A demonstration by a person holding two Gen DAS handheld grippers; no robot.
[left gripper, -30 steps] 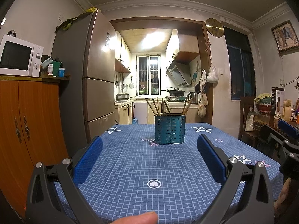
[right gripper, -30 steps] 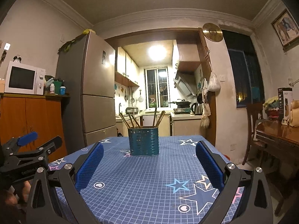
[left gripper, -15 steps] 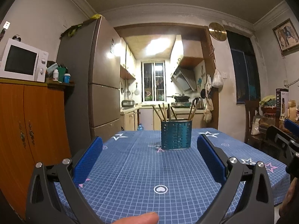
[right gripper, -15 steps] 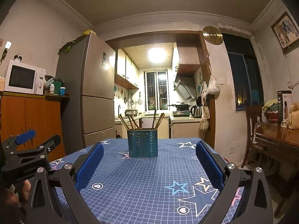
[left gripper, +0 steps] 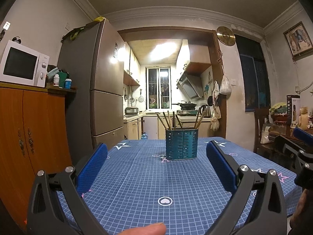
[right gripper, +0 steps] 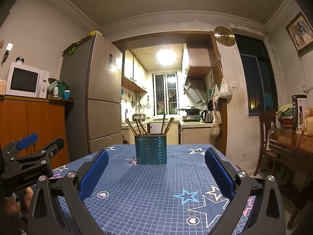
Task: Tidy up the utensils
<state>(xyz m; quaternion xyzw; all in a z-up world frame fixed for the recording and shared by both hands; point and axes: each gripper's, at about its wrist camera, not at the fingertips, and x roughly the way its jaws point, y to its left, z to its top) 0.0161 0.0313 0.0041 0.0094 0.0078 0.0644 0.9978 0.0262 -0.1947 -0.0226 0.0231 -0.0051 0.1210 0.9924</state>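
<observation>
Left gripper (left gripper: 156,157) held level above the near part of the table, blue pads (left gripper: 93,168) spread wide, nothing between them. Right gripper (right gripper: 156,163) likewise released, pads (right gripper: 220,173) far apart and empty.

Straight ahead of both, well beyond the fingertips: a teal slotted holder (left gripper: 181,144) standing upright on the blue checked tablecloth (left gripper: 148,184), seen again from the right wrist (right gripper: 150,149). Brown chopsticks (left gripper: 167,119) leaning out of its top, most in the compartment toward the left, a couple (left gripper: 198,119) toward the right. Holder touched by neither gripper.

Off to the right of the left gripper, at the frame edge, part of the other tool in view; off to the left of the right gripper, the same in mirror.

Past the table, a tall fridge (right gripper: 97,98) ahead and left, a microwave (right gripper: 26,80) on a wooden cabinet (right gripper: 33,125) farther left, a lit kitchen straight beyond.
</observation>
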